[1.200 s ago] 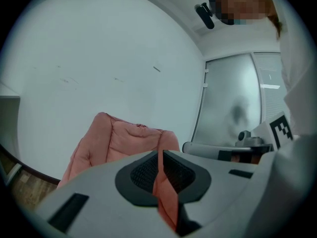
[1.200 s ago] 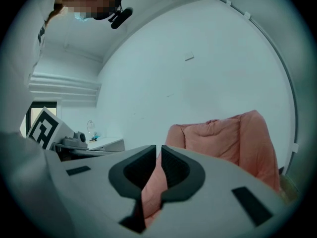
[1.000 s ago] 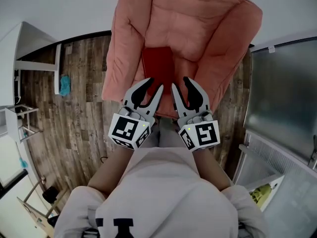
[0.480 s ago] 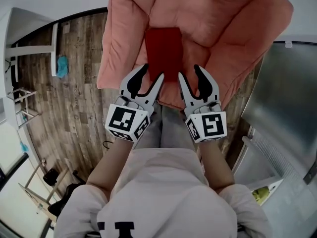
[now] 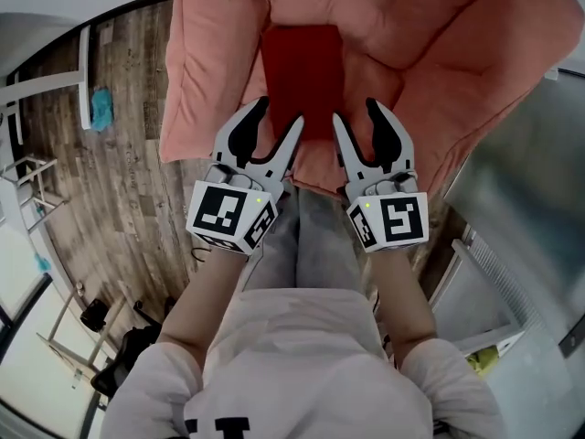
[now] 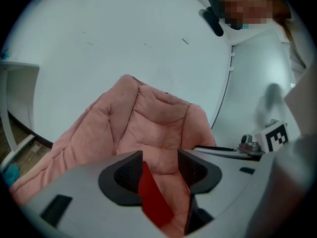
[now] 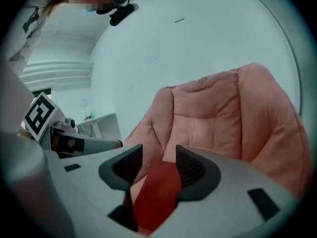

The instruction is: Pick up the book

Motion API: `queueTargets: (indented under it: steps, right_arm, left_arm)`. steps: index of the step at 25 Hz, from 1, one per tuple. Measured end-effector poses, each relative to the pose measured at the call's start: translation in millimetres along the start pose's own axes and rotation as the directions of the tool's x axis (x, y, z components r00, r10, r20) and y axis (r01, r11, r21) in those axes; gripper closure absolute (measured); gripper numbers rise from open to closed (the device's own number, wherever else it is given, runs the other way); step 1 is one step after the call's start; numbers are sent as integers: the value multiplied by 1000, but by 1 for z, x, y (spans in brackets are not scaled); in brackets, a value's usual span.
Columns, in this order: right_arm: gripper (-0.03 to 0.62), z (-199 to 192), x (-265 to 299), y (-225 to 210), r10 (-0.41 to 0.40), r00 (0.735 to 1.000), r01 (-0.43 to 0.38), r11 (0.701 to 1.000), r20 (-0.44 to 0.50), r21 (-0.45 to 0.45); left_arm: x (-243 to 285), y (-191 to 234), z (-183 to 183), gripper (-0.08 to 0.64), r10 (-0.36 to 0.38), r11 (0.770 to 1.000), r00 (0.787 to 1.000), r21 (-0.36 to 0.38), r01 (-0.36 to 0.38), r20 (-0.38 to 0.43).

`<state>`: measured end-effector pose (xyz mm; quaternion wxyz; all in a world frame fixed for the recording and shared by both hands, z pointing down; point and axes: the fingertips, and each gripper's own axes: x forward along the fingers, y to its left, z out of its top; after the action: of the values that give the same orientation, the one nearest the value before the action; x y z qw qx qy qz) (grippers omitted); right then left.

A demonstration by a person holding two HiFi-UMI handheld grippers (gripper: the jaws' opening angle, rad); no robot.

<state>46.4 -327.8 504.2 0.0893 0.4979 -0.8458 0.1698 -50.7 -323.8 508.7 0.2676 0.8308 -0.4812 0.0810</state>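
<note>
The dark red book point(image 5: 302, 76) lies flat on the seat of the pink padded armchair point(image 5: 439, 53); the left gripper point(image 5: 279, 114) and right gripper point(image 5: 356, 112) hover at its near corners; both pairs of jaws stand apart, having just been opening; the book shows through each gap, pressed by neither.

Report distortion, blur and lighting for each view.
Head view: even soft light, no hard shadows, floorboards bowed toward the edges. Left gripper view: round fisheye frame, black corners, pink chair sharp. Right gripper view: same round frame, red book up close looks slightly soft.
</note>
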Motion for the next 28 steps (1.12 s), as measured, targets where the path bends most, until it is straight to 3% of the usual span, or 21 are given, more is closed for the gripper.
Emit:
queueTargets:
  steps: [13,28]
  right_arm:
    - [352,-97,34,-14,1,989,0,1000,-149,2]
    - [298,-172,69,-32,12,971,-4,999,-238,37]
  left_arm:
    - [26,41,-67,336,38,998,997,-38,-41,-62]
    - [50,73,-135,313,60,996,988,-62,-70,-144]
